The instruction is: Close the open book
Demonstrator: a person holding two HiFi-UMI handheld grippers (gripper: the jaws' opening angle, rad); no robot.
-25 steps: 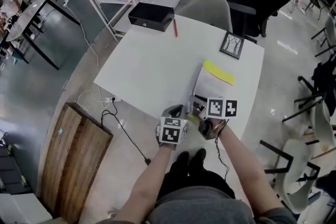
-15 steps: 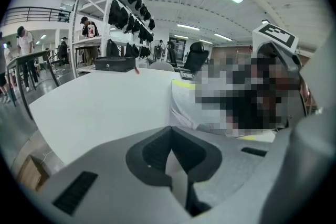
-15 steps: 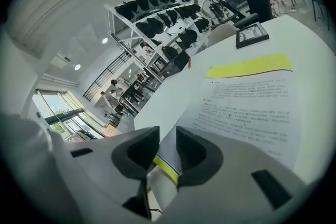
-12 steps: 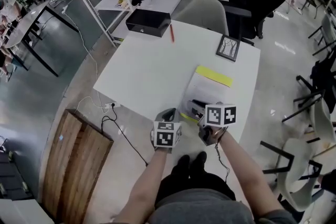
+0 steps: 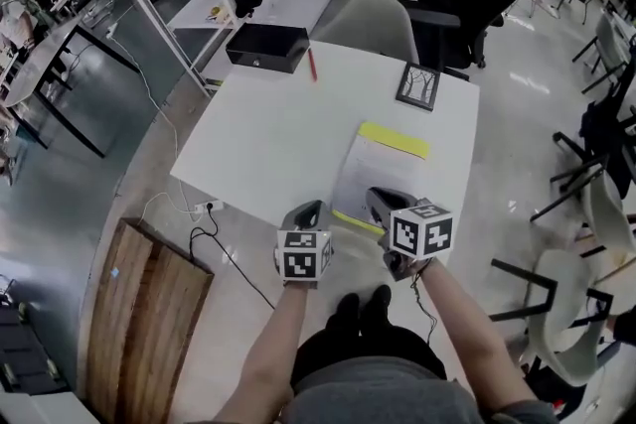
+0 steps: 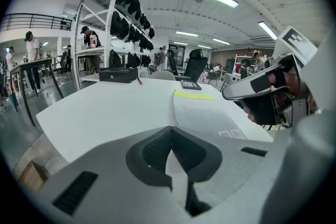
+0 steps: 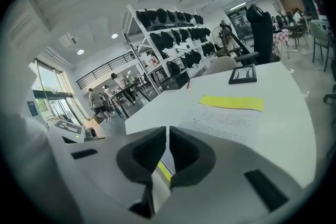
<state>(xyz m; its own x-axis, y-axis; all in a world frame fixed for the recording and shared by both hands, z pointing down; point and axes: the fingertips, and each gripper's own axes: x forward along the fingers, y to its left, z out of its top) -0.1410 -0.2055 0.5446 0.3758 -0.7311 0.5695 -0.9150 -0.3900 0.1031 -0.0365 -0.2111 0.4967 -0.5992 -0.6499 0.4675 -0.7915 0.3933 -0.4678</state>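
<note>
While the book lies open and flat on the near right part of the white desk, both claws hang at the near edge. The left claw is pressed together with nothing in it, just off the book's left side. The right claw is over the book's near end. Its jaws are pressed almost together too, with only a thin slit and nothing I can see held there.

I think it could go wrong like this. A shut claw cannot get under a thin page, so it may just push the whole book along the smooth desk. If a claw grabs only one sheet, the paper could bend or tear. The book sits close to the desk's near edge, so a hard shove may slide it off.

The head view shows the whole desk: a black box, a red pen and a picture frame, all far from the book. It does not show the jaws well. The left gripper view shows its own tips touching. The right gripper view shows lines of print on the page and a yellow strip at its far end.
</note>
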